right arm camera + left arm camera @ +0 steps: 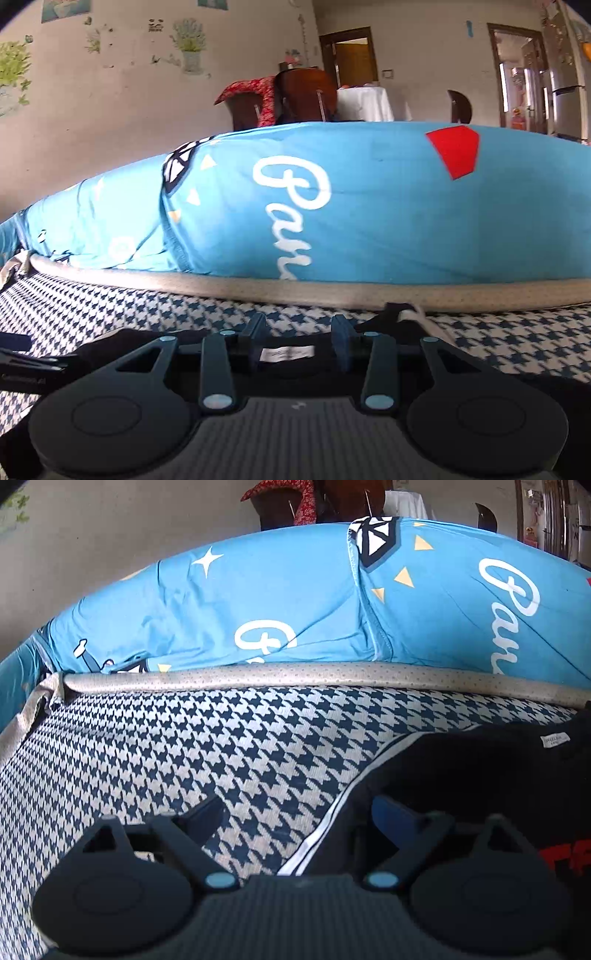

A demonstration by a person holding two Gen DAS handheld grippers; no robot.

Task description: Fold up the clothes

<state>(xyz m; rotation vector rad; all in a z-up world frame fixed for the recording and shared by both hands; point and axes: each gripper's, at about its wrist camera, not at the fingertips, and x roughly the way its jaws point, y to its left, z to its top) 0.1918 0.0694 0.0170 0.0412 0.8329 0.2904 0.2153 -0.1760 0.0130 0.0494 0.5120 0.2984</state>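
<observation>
Blue printed quilt (369, 221) behind houndstooth mat (166, 757); red cloth (258, 96) on chair, fridge (565, 74) far right.

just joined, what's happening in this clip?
A person is folding a black garment on a houndstooth-covered surface, one handheld gripper per hand. Left gripper is open at the garment's white-striped edge, one finger over the fabric, one over the cover. Right gripper is open, low over the neck area with the white label between its fingers. Neither has hold of the cloth. A blue printed quilt lies behind.
</observation>
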